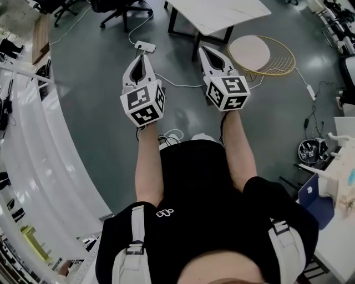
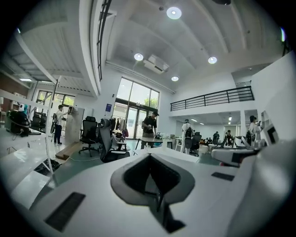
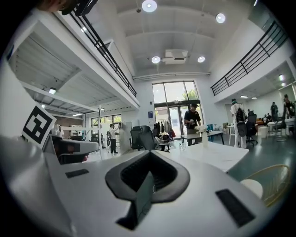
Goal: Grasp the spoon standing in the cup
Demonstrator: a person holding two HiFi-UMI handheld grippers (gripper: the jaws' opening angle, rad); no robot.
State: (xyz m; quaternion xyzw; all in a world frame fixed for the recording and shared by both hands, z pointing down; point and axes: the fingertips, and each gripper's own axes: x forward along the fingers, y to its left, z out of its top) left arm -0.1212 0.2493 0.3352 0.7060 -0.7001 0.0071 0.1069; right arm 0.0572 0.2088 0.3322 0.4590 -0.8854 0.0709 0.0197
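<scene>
The person in a black shirt with white shoulder straps (image 1: 136, 244) stood with both forearms stretched out over the grey-green floor (image 1: 100, 83), one tool in each hand, side by side and apart. The left gripper (image 1: 144, 56), white with a black-and-white marker cube (image 1: 143, 104) at its back, had its two jaws pressed together, and its own view showed the dark pads (image 2: 138, 176) meeting with nothing between them. The right gripper (image 1: 204, 50), of the same make, was likewise closed and empty, its dark pads (image 3: 159, 173) meeting at the tip. Neither tool touched anything. Just ahead of the right gripper stood a white rectangular table on dark legs (image 1: 222, 14), and beside it a round gold wire basket table with a pale top (image 1: 260, 52). A white power strip (image 1: 145, 47) lay on the floor in front of the left gripper, its cable trailing away. A long white curved counter (image 1: 55, 155) ran along the person's left. As for the spoon and the cup, I could not pick them out for certain: from the right gripper view a small clear glass (image 3: 184, 146) and a slender white object (image 3: 204, 136) stood at the far end of the white table, too small to tell more, well away from both tools.
</scene>
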